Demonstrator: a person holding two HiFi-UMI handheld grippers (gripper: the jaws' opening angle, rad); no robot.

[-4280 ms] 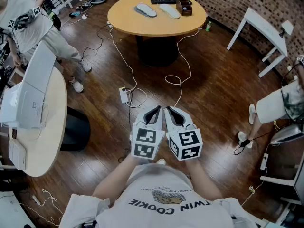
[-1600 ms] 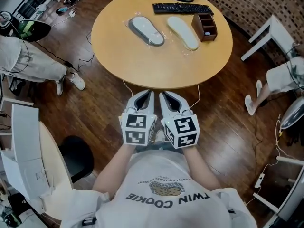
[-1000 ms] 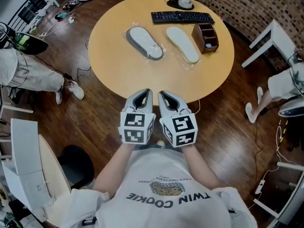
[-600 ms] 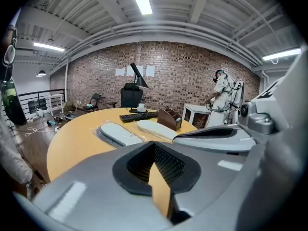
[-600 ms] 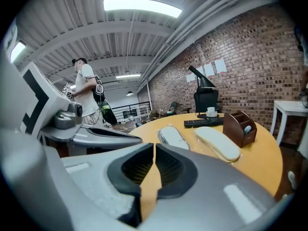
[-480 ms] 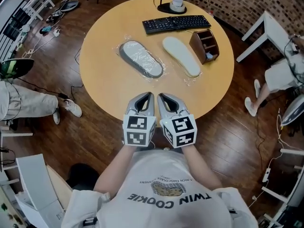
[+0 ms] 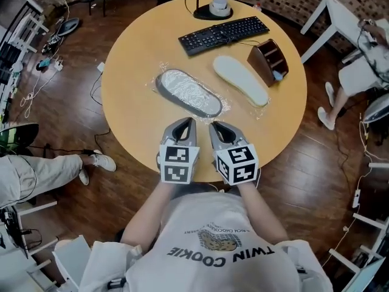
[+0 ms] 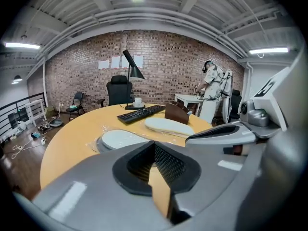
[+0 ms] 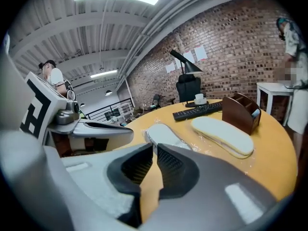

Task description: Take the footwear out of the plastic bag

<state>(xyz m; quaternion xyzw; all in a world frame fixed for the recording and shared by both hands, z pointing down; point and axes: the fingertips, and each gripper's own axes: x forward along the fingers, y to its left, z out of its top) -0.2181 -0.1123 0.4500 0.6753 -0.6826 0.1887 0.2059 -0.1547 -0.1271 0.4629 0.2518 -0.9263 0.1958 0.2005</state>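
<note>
Two flat slippers lie on the round wooden table [image 7: 134,72], each wrapped in clear plastic. The grey one [image 7: 188,93] is on the left, the cream one [image 7: 240,79] on the right. Both grippers hover side by side over the table's near edge, just short of the grey slipper. My left gripper [image 7: 185,121] is shut with nothing between its pads. My right gripper [image 7: 217,125] is shut too, with only a thin slit at the tips, and it is empty. The left gripper view shows the grey slipper [image 8: 118,138] ahead and the cream one [image 8: 168,125] beyond it. The right gripper view shows both slippers [image 9: 163,134], [image 9: 221,131].
A black keyboard [image 7: 223,34], a brown wooden organizer [image 7: 267,61] and a lamp base with a cup [image 7: 214,8] stand on the table's far side. One person sits at the left [image 7: 36,169] and another stands by a white table [image 7: 331,11] at the right. Cables lie on the floor.
I have walked up to the round table. The two grippers, held together over the floor before, now reach over its near edge, and the slippers lie much closer.
</note>
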